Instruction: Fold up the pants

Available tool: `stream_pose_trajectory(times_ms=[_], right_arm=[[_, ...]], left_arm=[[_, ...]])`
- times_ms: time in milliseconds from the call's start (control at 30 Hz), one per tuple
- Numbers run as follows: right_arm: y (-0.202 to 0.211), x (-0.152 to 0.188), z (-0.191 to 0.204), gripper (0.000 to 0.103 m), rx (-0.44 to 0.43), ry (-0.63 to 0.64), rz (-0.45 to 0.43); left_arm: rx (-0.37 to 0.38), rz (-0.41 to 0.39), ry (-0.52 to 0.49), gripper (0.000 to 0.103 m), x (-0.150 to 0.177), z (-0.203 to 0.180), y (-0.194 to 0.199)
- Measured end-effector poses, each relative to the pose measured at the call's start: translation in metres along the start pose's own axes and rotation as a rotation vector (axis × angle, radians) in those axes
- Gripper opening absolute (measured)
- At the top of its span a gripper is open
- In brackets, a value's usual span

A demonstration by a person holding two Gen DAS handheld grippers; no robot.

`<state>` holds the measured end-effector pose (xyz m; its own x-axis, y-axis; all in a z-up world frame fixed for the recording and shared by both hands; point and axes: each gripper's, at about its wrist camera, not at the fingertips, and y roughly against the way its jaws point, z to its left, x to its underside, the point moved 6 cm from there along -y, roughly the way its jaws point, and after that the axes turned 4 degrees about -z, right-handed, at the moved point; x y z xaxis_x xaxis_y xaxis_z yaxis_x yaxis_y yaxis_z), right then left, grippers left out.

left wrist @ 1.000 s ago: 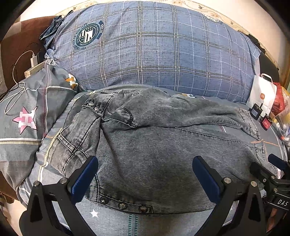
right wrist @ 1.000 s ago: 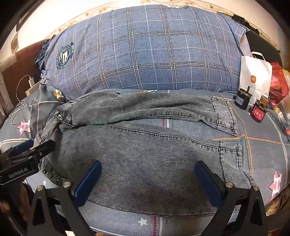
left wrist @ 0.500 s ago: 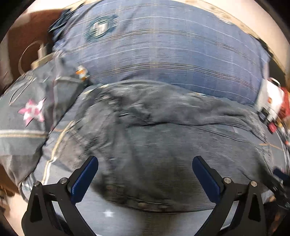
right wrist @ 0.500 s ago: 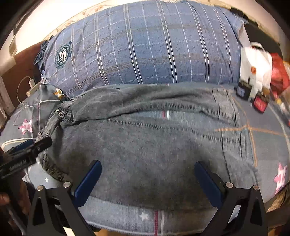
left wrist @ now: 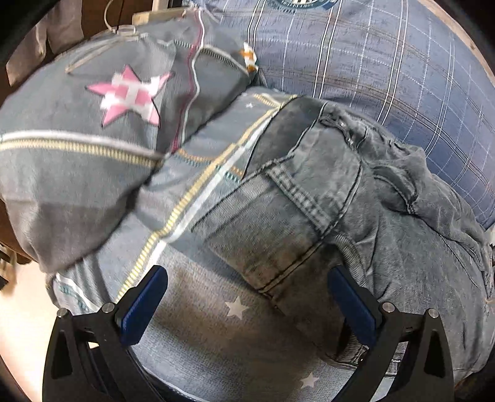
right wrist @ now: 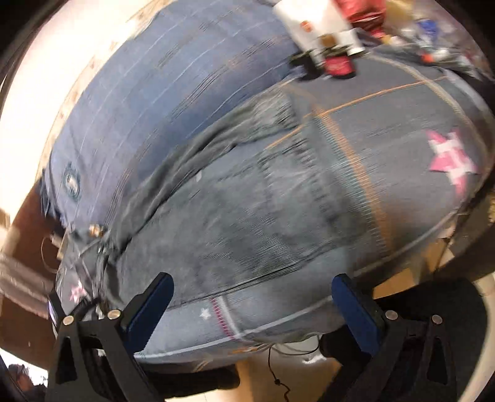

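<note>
A bed covered by a grey-blue patchwork-print sheet (left wrist: 198,334) with small white stars fills the scene. At its head lies a large blue plaid pillow (left wrist: 386,62), with a grey pillow bearing a pink pixelated star (left wrist: 92,130) beside it. Behind the plaid pillow stands a pale cream wall (right wrist: 46,77). Light-coloured floor (right wrist: 256,380) shows below the bed's edge.

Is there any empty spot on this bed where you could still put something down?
Yes: a bare strip of star-print sheet between the jeans and the near edge, and more around the pink star beyond the leg ends. The far corner is crowded with a white bag and small jars.
</note>
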<state>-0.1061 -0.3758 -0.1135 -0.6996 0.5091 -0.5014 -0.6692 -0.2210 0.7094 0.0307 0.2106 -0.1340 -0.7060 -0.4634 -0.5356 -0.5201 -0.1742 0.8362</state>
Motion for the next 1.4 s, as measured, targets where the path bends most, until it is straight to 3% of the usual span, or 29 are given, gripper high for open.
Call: stream_pose_trajectory(times_ms=[100, 267, 433, 500, 567, 667, 733, 933, 1000, 1033, 1100, 1133, 1267, 1400], right_arm=[[-0.006, -0.020, -0.016, 0.103, 0.067, 0.004, -0.008], [-0.031, -0.043, -0.017, 0.101, 0.037, 0.021, 0.017], [-0.045, -0.037, -0.011, 0.098, 0.026, 0.047, 0.041], [-0.047, -0.036, -0.009, 0.095, 0.018, 0.053, 0.044], [-0.051, -0.037, -0.007, 0.082, 0.009, 0.051, 0.045], [-0.054, -0.039, -0.003, 0.075, 0.001, 0.065, 0.050], [-0.057, -0.039, 0.002, 0.069, -0.003, 0.082, 0.058], [-0.061, -0.041, 0.003, 0.068, 0.007, 0.094, 0.065], [-0.062, -0.041, 0.001, 0.068, 0.007, 0.096, 0.073], [-0.063, -0.041, 0.000, 0.068, 0.006, 0.098, 0.077], [-0.066, -0.039, 0.000, 0.048, -0.003, 0.104, 0.103], [-0.069, -0.038, 0.000, 0.019, 0.003, 0.115, 0.125], [-0.066, -0.045, 0.008, 0.018, 0.033, 0.181, 0.137], [-0.038, -0.074, 0.035, 0.018, 0.058, 0.294, 0.040]], left_arm=[[0.049, 0.036, 0.023, 0.103, 0.000, 0.001, -0.010], [0.120, 0.059, 0.086, 0.103, -0.005, 0.008, -0.012], [0.217, 0.072, 0.232, 0.101, -0.012, 0.025, -0.017], [0.249, 0.068, 0.269, 0.088, -0.017, 0.027, -0.016], [0.278, 0.091, 0.284, 0.066, -0.020, 0.025, -0.022], [0.292, 0.098, 0.294, 0.055, -0.025, 0.020, -0.027], [0.284, 0.103, 0.290, 0.054, -0.025, 0.017, -0.030], [0.291, 0.098, 0.324, 0.054, -0.027, 0.018, -0.031], [0.268, 0.079, 0.305, 0.030, -0.029, 0.019, -0.027], [0.256, 0.069, 0.289, 0.007, -0.030, 0.019, -0.023], [0.241, 0.044, 0.279, 0.004, -0.035, 0.018, -0.013], [0.236, 0.030, 0.269, 0.003, -0.036, 0.018, -0.007], [0.222, -0.061, 0.241, 0.003, -0.045, 0.019, 0.030], [0.233, -0.149, 0.236, 0.003, -0.047, 0.020, 0.072]])
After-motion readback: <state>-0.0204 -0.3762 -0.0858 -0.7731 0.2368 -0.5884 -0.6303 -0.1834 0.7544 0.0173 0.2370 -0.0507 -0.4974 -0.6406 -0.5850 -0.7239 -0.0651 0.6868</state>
